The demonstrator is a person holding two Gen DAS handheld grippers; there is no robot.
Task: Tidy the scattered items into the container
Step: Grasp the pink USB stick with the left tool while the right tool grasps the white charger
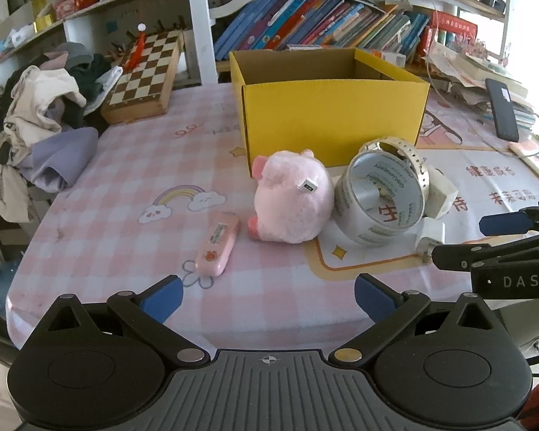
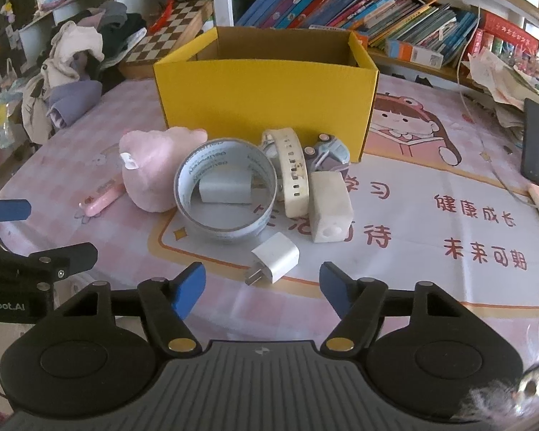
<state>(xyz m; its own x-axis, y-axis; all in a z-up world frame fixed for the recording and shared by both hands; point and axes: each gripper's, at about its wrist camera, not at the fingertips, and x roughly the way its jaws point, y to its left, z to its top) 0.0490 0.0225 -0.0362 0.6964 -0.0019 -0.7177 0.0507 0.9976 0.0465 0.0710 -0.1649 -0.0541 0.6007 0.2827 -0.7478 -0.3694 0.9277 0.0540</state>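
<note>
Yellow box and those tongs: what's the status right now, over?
Both tongs open, left and right, holding nothing. Yellow box looks empty. White plug nearest right tongs; pink plush, tape roll beyond. Path clear.

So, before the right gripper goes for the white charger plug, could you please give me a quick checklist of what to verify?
1. Right gripper open, nothing between its fingers: ok.
2. White charger plug lined up just ahead of the gap: ok.
3. Plug free of neighbours: ok; it lies apart from the tape roll and the white block.
4. Plug easy to grip: cannot tell; it lies flat with its prongs toward the gripper.
5. Yellow box open, with room inside: ok as far as its visible interior shows.
6. Left gripper out of the way: ok; it is open, off to the side, facing the pink plush.
</note>
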